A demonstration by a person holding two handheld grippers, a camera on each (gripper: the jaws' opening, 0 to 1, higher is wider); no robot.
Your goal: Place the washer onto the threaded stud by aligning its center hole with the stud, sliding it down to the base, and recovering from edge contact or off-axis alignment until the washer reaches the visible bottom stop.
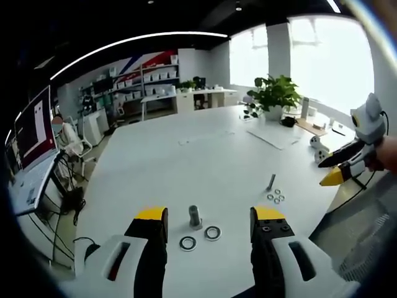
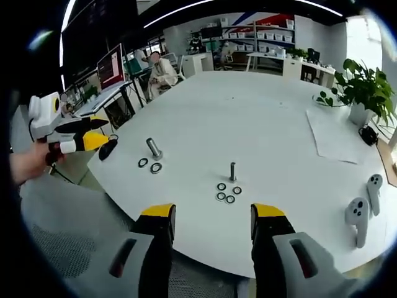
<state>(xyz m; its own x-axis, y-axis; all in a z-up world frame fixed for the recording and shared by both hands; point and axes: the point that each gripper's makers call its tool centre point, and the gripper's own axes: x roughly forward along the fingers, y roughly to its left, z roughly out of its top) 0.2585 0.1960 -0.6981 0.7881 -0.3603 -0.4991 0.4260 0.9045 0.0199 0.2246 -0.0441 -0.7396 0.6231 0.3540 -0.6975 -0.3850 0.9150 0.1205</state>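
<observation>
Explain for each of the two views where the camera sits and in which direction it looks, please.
Left gripper view: rides on the left gripper, open, looking across the round white table at a grey threaded stud with two flat metal washers; the right gripper and a hand enter at right.
Right gripper view: rides on the right gripper, open, off the table edge, facing a second stud with four small washers.
Shared: table, both studs, green potted plant.

Beyond the left gripper's jaws, a broad white table (image 1: 205,155) runs to a potted plant (image 1: 275,94) before bright windows (image 1: 329,59), with white shelving (image 1: 146,84) far left and monitors (image 1: 34,127) beside it.
</observation>
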